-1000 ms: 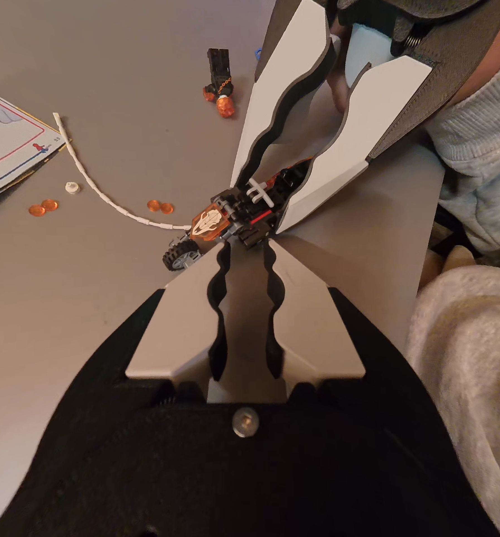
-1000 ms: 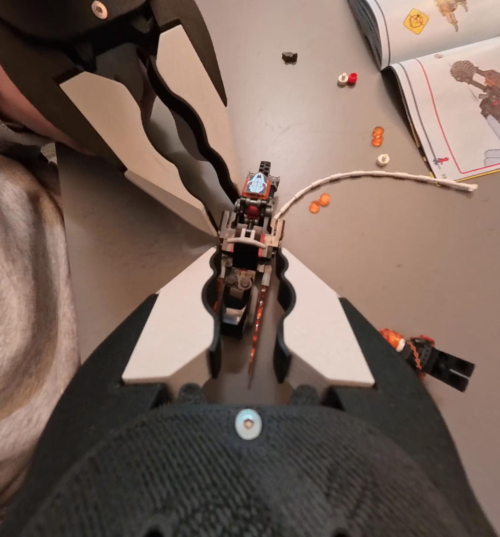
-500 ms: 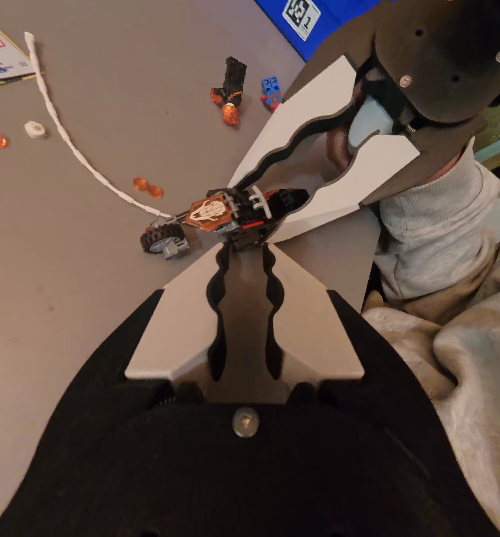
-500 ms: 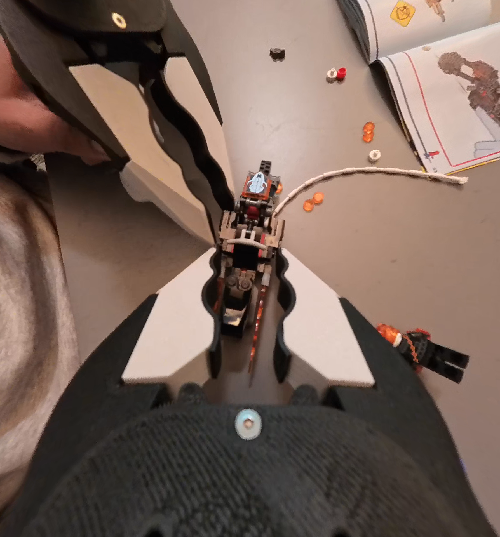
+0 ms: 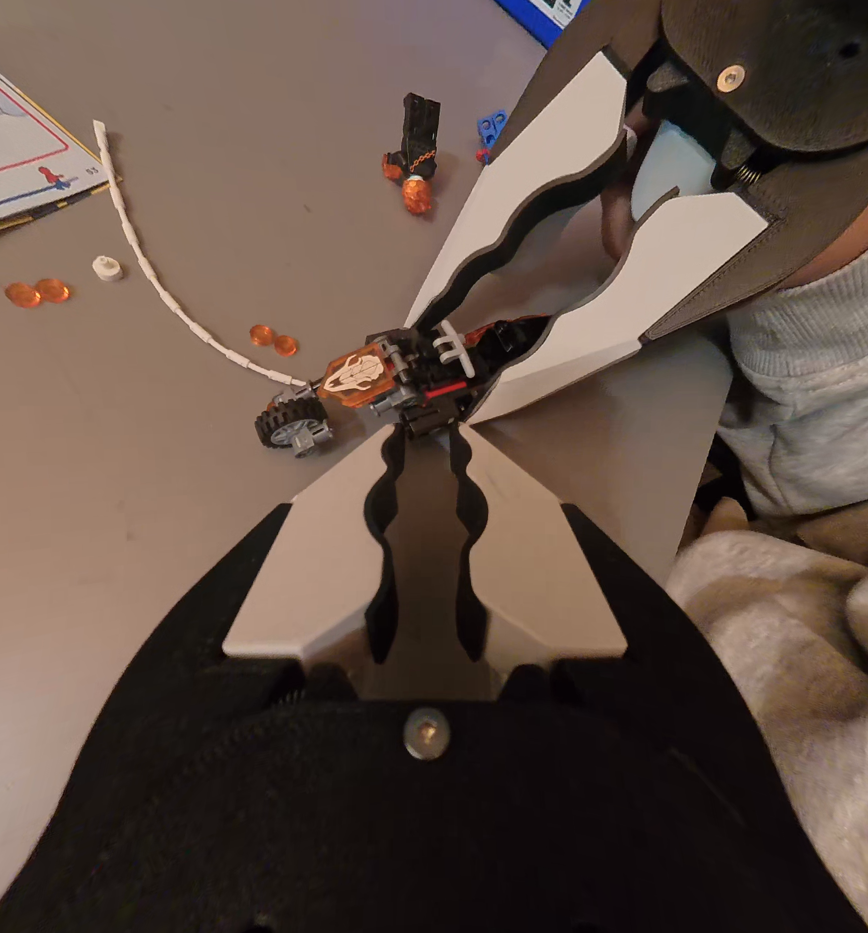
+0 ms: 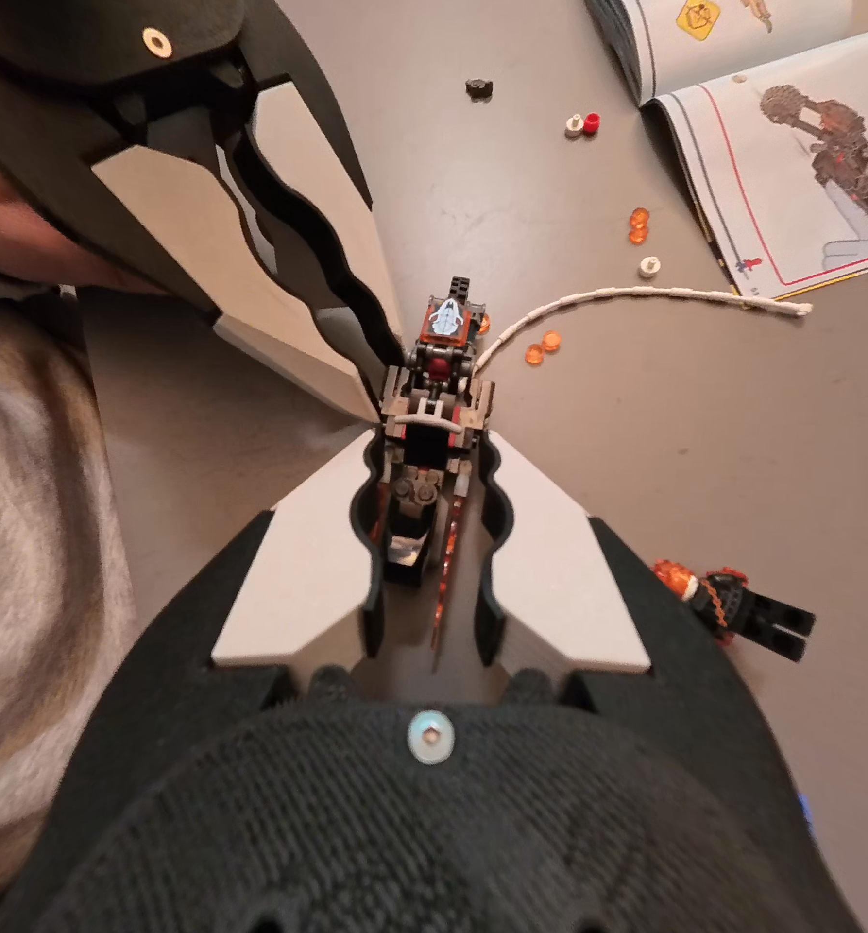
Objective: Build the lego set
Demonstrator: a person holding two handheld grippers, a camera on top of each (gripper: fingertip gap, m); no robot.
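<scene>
A black, grey and orange lego bike with a skull tile lies low over the grey table. Its front wheel touches the table. My right gripper is shut on the bike's body, which runs back between its fingers. In the left wrist view the right gripper reaches in from the upper right. My left gripper pinches a black part on the bike's side. In the right wrist view the left gripper comes from the upper left.
On the table lie a flame-headed minifigure, a white chain joined to the bike, orange round studs, a white stud and an open instruction booklet. The table edge and a person's sleeve are to the right.
Both grippers keep their hold on the bike, which has barely moved. The left gripper has swung slightly around it, so the table view shifted.
</scene>
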